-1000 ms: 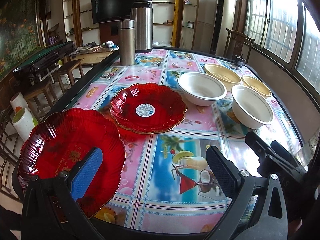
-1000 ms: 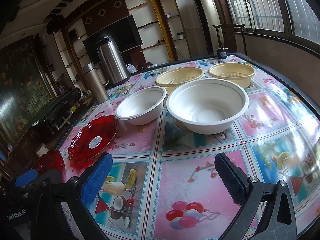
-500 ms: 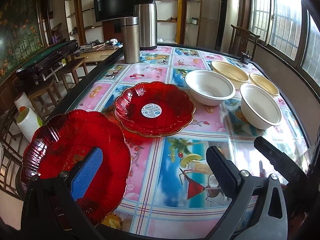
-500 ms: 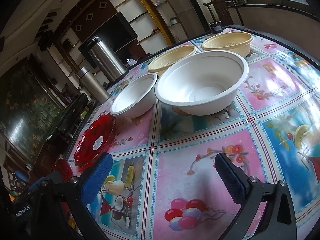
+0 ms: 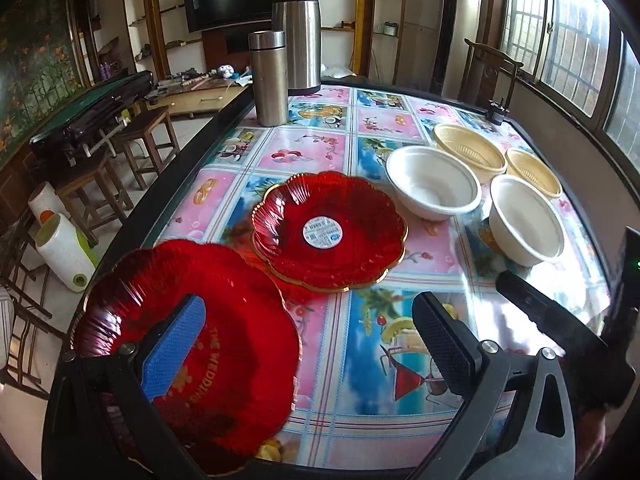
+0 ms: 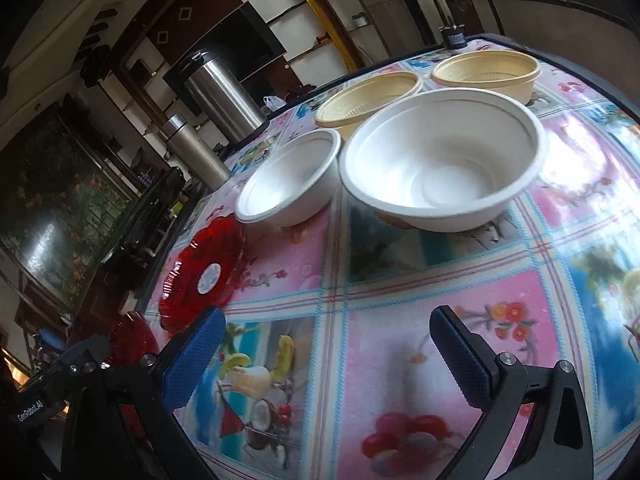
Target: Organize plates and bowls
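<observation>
Two red scalloped plates lie on the table: a near one (image 5: pixel 192 320) at the front left edge and a far one (image 5: pixel 332 232) with a round sticker. My left gripper (image 5: pixel 312 328) is open, its blue pad over the near plate. Two white bowls (image 5: pixel 434 184) (image 5: pixel 526 224) and two cream basket bowls (image 5: pixel 468 150) (image 5: pixel 534 172) sit at the right. My right gripper (image 6: pixel 326 340) is open above the tablecloth, short of the nearest white bowl (image 6: pixel 444 160). The other white bowl (image 6: pixel 292 178) and the sticker plate (image 6: pixel 204 272) lie to its left.
A steel flask (image 5: pixel 268 78) and a tall steel thermos (image 5: pixel 298 36) stand at the table's far end. Stools (image 5: pixel 148 140) and white rolls (image 5: pixel 64 248) are on the floor to the left. The right gripper's black body (image 5: pixel 560 320) shows at the left view's lower right.
The left gripper has risen and tilted, so the plates sit lower in view. The right gripper has rolled and moved closer to the white bowls. Both stay open.
</observation>
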The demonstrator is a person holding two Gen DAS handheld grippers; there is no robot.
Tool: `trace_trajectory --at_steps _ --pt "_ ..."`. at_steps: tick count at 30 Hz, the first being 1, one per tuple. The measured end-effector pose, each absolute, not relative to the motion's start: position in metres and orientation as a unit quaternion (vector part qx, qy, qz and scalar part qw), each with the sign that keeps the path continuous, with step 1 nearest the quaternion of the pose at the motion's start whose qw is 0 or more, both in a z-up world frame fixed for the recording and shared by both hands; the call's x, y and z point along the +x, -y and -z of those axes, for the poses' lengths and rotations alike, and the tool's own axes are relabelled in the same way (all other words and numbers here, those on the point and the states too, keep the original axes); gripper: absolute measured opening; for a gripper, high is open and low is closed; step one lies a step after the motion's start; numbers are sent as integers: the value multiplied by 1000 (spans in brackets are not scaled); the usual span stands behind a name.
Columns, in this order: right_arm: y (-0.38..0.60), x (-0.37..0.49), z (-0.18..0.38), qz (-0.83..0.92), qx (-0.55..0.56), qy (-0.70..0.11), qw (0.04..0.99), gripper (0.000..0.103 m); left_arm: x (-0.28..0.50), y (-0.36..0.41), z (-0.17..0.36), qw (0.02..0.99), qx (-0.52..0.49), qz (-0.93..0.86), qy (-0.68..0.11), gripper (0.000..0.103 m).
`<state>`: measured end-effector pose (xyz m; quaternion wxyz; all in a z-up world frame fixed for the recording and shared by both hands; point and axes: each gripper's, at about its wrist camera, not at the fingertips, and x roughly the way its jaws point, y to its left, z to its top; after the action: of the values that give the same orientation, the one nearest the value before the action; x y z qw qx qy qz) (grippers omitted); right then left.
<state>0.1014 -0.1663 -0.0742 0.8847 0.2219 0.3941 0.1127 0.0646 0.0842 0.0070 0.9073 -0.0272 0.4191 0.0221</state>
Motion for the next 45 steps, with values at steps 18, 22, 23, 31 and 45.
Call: trace_trajectory --at_steps 18,22,23,31,45 --pt "115 177 92 -209 301 -439 821 95 203 -146 -2 831 -41 -27 -553 103" --pt "120 187 105 -230 339 -458 789 94 219 -153 16 817 -61 -28 -572 103" --pt "121 188 106 -232 349 -458 784 93 222 -154 19 813 -68 -24 -577 103" --pt "118 194 110 -256 363 -470 763 79 236 -159 43 786 -128 2 -605 103" --pt "111 207 115 -295 422 -464 721 71 235 -153 72 774 -148 23 -615 86"
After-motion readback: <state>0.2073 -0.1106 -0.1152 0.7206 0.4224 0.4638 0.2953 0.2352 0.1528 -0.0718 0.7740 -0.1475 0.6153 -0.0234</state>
